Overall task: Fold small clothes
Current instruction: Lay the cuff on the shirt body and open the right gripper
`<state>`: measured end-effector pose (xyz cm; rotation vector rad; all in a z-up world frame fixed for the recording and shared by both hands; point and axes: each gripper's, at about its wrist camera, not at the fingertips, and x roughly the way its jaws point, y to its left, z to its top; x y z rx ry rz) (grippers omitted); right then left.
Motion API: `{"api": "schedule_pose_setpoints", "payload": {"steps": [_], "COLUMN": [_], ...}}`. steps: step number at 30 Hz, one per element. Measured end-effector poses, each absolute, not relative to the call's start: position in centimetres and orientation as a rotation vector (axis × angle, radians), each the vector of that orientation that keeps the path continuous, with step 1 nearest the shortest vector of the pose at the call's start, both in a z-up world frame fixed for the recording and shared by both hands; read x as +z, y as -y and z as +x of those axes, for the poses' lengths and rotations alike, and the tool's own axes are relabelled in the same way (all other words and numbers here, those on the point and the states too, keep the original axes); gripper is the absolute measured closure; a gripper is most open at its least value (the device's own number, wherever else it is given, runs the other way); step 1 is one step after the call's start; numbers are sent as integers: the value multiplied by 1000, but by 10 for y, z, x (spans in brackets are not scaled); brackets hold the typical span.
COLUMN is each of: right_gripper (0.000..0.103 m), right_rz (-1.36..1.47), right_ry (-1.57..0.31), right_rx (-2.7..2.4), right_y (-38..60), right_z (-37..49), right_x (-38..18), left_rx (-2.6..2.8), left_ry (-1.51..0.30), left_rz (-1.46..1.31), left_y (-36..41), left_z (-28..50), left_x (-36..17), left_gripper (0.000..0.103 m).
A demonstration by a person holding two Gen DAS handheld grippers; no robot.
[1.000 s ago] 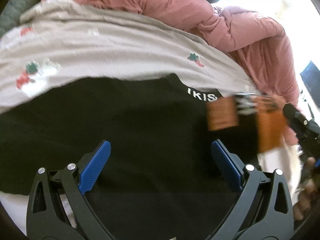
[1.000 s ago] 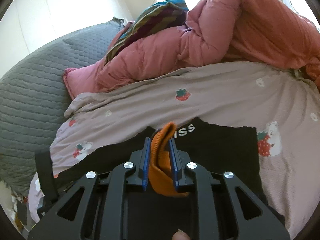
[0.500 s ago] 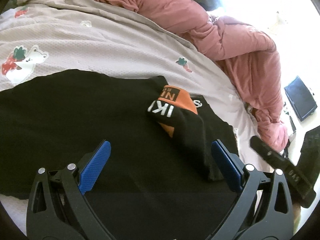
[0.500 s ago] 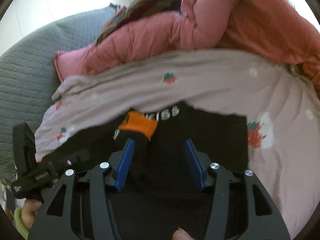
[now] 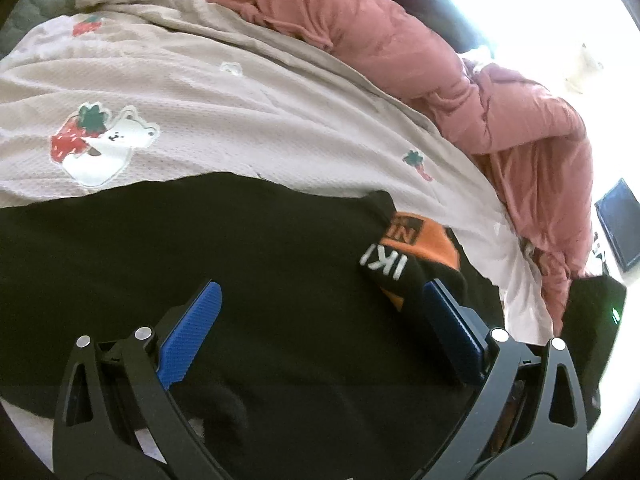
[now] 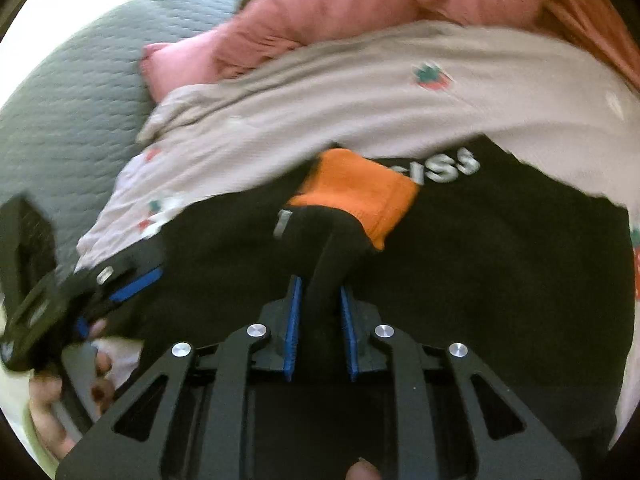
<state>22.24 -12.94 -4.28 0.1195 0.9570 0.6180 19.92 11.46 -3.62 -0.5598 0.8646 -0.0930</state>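
Right wrist view: the right gripper (image 6: 318,300), its jaws having just been closing, pinches the black-and-orange sock (image 6: 352,196) at frame centre over a black cloth (image 6: 500,260). Left wrist view: the left gripper (image 5: 320,320) stands wide apart, gripping nothing, sock at right.

1. Beige bedsheet (image 5: 240,92) with strawberry-and-bear prints, spread out ahead of the tongs.
2. Pink comforter (image 5: 400,44) bunched up past the sheet, far side from the tongs, trailing down the right in the left wrist view.
3. Grey quilted cover (image 6: 76,100) off to the upper left of the tongs in the right wrist view.
4. Dark flat screen thing (image 5: 620,224) way out right, can't tell what exactly.
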Motion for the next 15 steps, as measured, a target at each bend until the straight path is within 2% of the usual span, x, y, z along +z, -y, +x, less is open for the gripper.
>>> {"api": "schedule_pose_setpoints", "payload": {"steps": [3,7,9,11,15], "right_gripper": [84,77,74,63,56], "right_rz": [35,-99,-131,-135,-106], "right_ry": [-914,-896,-901,-906,-893], "right_rx": [677,742,755,750,700], "right_y": [117,96,92,95,115], "right_z": [208,189,184,179,172], "right_x": [-35,-36,-38,-39,-32], "left_rx": [-86,-87,-98,-110,-132], "left_ry": [-855,-852,-857,-867,-914], "left_rz": [-591,-615,-624,-639,-630], "left_y": [-124,-128,-129,-129,-122], "left_z": [197,196,197,198,203], "left_x": [-36,-36,-38,-41,-49], "left_gripper": [8,8,8,8,8]}}
